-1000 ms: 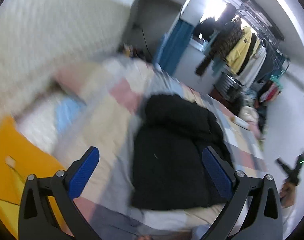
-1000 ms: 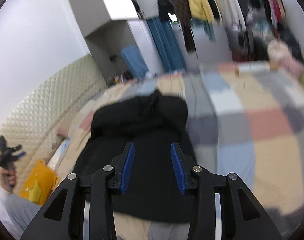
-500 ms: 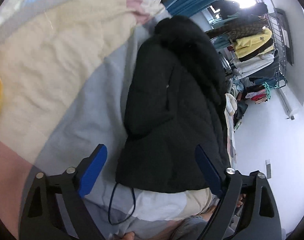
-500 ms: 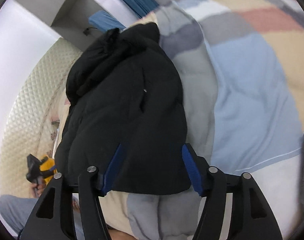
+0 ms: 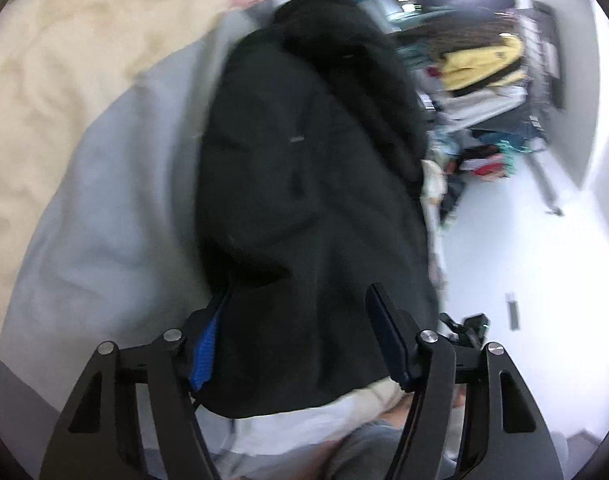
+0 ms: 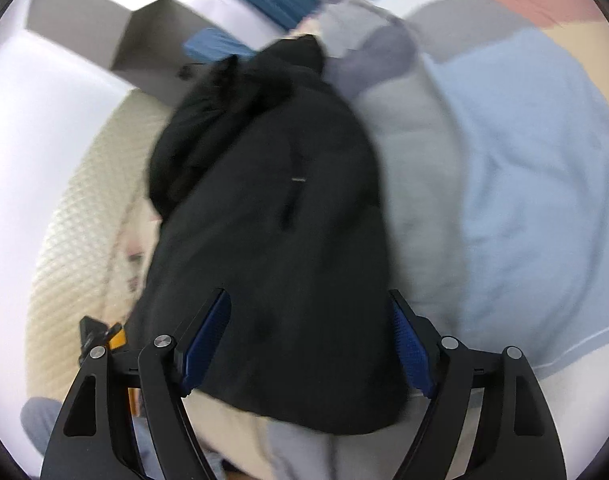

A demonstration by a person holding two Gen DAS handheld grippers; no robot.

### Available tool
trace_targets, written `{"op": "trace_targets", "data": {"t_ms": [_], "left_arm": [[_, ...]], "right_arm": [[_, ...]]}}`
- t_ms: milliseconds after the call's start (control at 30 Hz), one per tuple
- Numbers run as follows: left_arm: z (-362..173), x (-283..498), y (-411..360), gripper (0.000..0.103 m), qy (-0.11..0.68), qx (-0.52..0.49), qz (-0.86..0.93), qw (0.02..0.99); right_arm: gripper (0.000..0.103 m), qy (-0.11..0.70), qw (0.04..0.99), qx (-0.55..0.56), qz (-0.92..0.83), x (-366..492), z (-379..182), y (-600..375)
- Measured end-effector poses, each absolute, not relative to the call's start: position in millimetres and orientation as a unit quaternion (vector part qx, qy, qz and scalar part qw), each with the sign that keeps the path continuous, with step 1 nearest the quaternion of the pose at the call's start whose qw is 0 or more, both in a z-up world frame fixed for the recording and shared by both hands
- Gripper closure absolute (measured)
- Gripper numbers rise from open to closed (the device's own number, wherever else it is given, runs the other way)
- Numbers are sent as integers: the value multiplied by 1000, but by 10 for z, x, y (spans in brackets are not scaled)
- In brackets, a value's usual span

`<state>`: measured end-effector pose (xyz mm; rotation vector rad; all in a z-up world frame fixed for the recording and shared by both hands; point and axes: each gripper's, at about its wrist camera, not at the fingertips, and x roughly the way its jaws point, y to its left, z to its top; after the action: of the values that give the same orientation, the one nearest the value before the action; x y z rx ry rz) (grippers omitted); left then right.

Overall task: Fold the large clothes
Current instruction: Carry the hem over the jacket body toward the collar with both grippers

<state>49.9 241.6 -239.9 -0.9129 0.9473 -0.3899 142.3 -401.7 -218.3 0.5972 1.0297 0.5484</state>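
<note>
Jacket [image 5: 304,184] is lying flat on bed [image 5: 104,208], hem at frame bottom; left claw [image 5: 296,328] is closing on hem w/ pads not yet pinching, right claw [image 6: 308,340] is opening wide, straddling other hem corner, prob. to lift and fold.

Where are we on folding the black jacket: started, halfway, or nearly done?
Barely started. Done: the black jacket lies lengthwise on the patchwork quilt, hood at the far end, hem nearest. In hand: the left gripper has just been closing and the right gripper opening, each straddling a hem corner; pads not clearly pressing the fabric. Left: grip the hem and make every fold.
</note>
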Motion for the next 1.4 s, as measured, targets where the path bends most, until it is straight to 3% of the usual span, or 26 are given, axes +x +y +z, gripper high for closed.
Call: {"op": "trace_targets", "data": {"t_ms": [200, 500, 567, 600, 633, 700, 767, 833, 1100, 1400], "left_arm": [[-2100, 433, 2442, 37, 403, -421, -222, 782], [-2698, 651, 2418, 37, 471, -441, -156, 748], [-2674, 662, 2339, 44, 470, -444, -169, 744], [-2626, 665, 2297, 45, 469, -436, -172, 749], [-2561, 665, 2254, 48, 466, -427, -178, 754], [-2446, 684, 2244, 60, 461, -426, -184, 757], [-2362, 705, 2263, 81, 464, -436, -173, 751], [-2209, 725, 2287, 85, 468, -431, -154, 756], [-1190, 656, 2404, 86, 385, -433, -153, 800], [-336, 488, 2455, 86, 347, -397, -154, 836]], "right_arm": [[25, 463, 796, 256, 293, 1361, -2011, -3832], [27, 516, 778, 251, 257, 1499, -2469, -3756], [47, 508, 776, 259, 271, 1492, -2394, -3720], [69, 504, 778, 256, 275, 1490, -2330, -3692], [82, 501, 782, 251, 273, 1494, -2270, -3666], [87, 481, 793, 249, 280, 1501, -2101, -3635], [89, 446, 805, 257, 296, 1479, -1842, -3621], [89, 426, 809, 266, 306, 1467, -1622, -3620], [90, 342, 840, 264, 328, 1546, -593, -3623], [90, 300, 843, 264, 360, 1308, 211, -3759]]}}
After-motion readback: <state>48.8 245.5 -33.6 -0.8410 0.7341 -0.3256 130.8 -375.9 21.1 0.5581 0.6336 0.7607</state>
